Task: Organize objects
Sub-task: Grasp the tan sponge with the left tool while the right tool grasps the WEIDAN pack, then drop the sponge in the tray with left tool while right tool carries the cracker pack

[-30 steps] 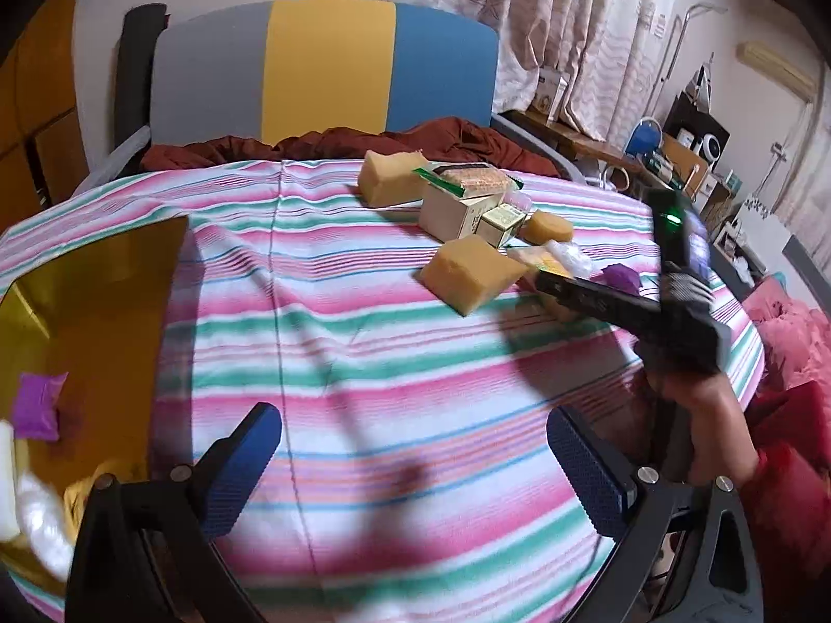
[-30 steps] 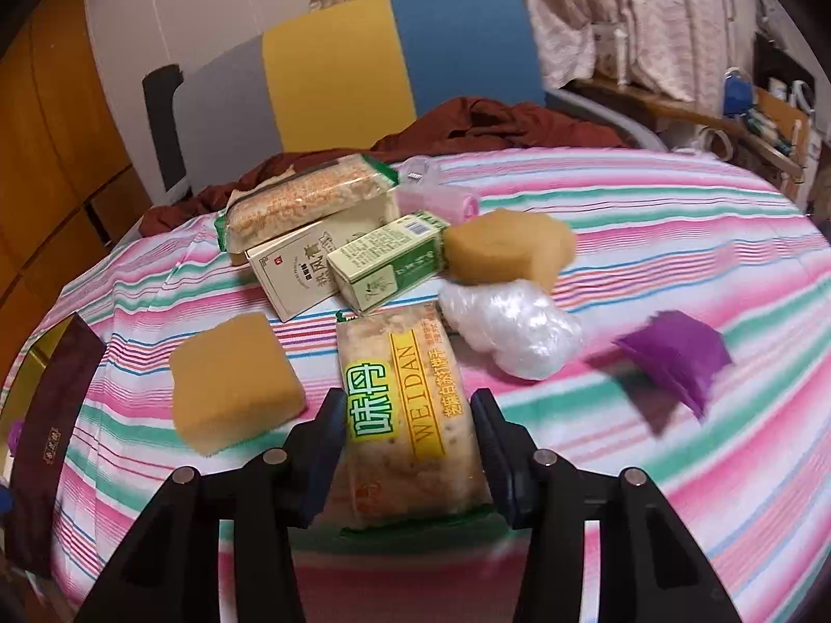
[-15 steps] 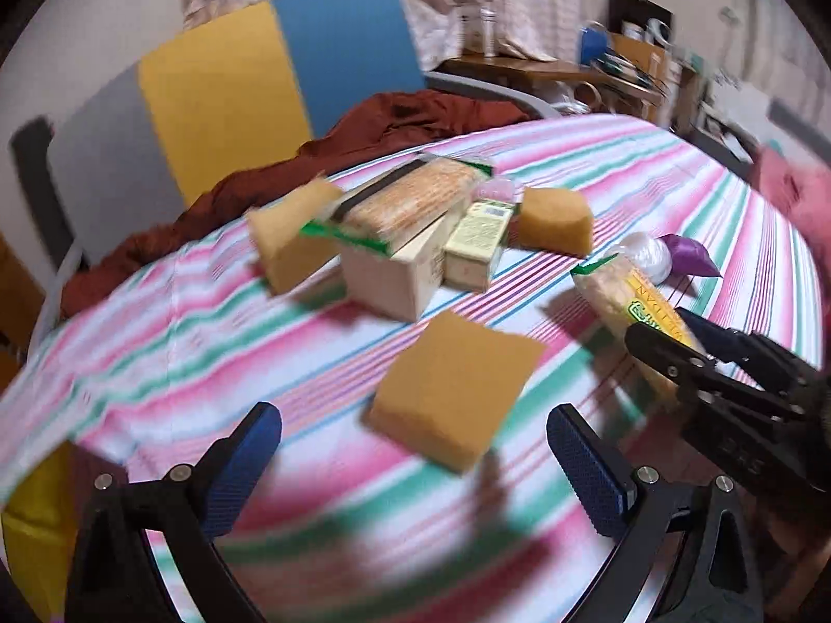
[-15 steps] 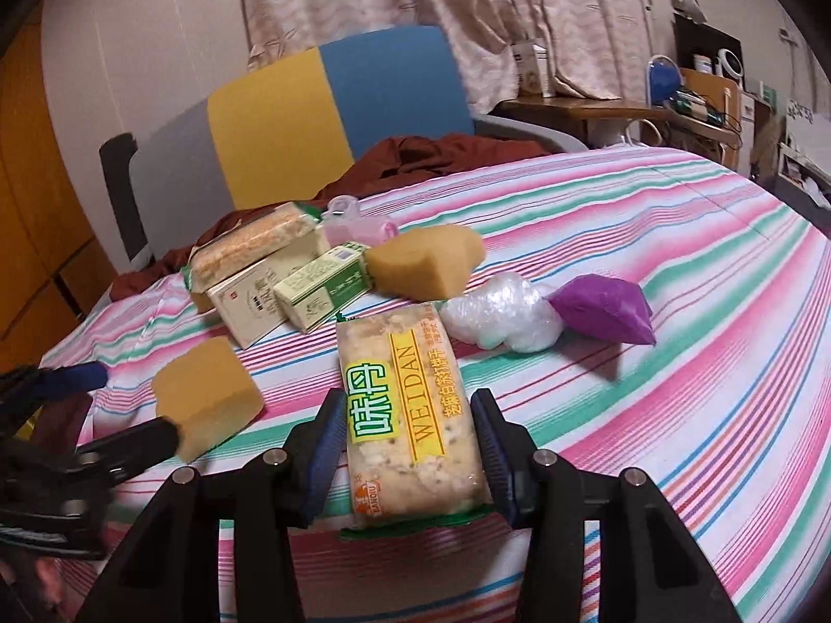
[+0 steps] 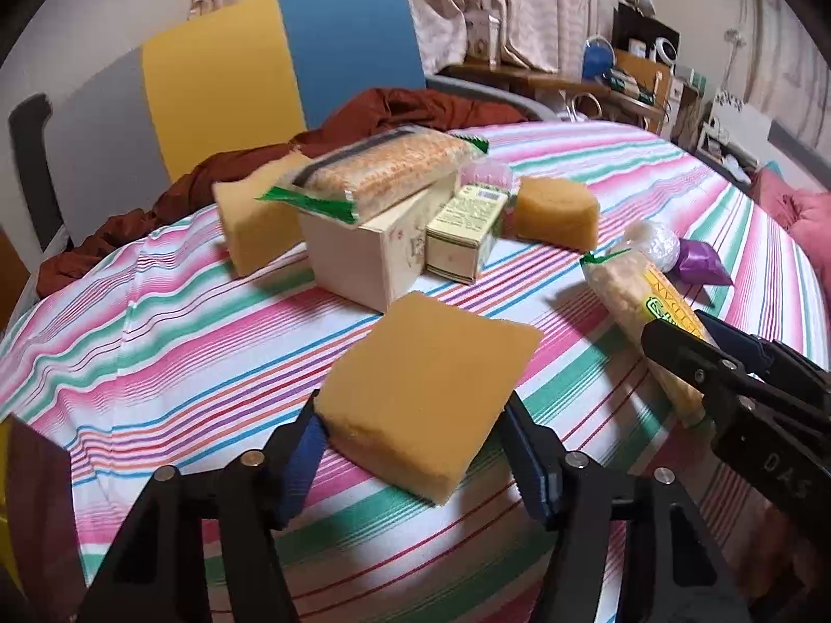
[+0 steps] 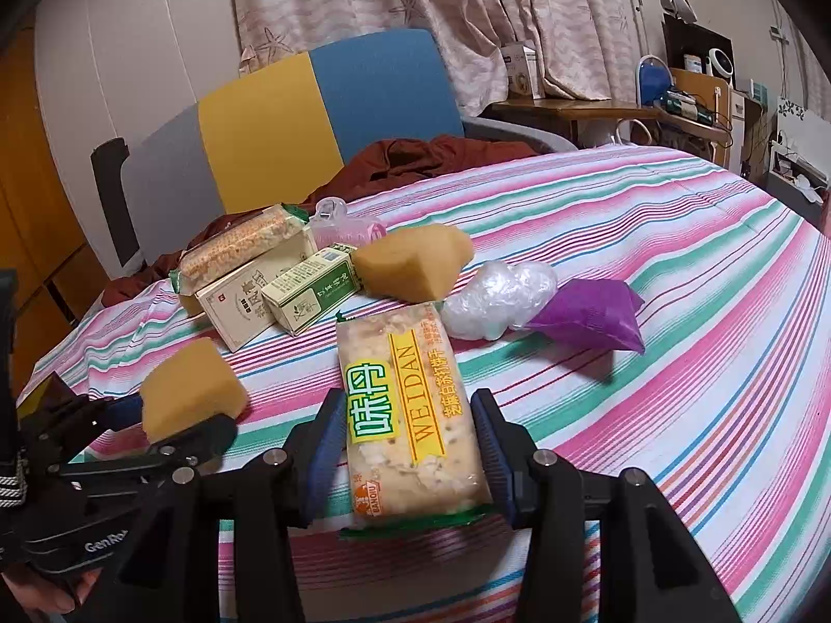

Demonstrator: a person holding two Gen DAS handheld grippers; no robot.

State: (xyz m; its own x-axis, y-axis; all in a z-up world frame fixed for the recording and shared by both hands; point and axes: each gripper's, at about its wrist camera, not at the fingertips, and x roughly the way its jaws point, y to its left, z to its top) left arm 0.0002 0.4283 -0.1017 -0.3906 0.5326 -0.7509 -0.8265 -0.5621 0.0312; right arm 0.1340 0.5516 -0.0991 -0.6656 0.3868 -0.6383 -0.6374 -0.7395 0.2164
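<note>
My left gripper [image 5: 415, 441] is shut on a flat yellow sponge [image 5: 426, 384] lying on the striped tablecloth; it also shows in the right wrist view [image 6: 192, 394]. My right gripper [image 6: 410, 446] is shut on a cracker packet [image 6: 410, 410] marked WEIDAN, which also shows in the left wrist view [image 5: 639, 311]. Behind stand a white box [image 5: 363, 254] with a second cracker packet [image 5: 384, 166] on top, a small green box [image 5: 467, 228], two more sponges [image 5: 555, 207] [image 5: 254, 218], a clear plastic wad [image 6: 498, 296] and a purple bag [image 6: 592, 316].
A chair [image 6: 291, 124] with grey, yellow and blue panels stands behind the table, with a dark red cloth [image 6: 431, 156] draped on it. A dark brown and gold tray edge [image 5: 31, 509] sits at the left. Cluttered shelves [image 6: 696, 93] stand at the far right.
My left gripper swung right from the gold tray to the flat sponge and closed on it. My right gripper kept its hold on the cracker packet.
</note>
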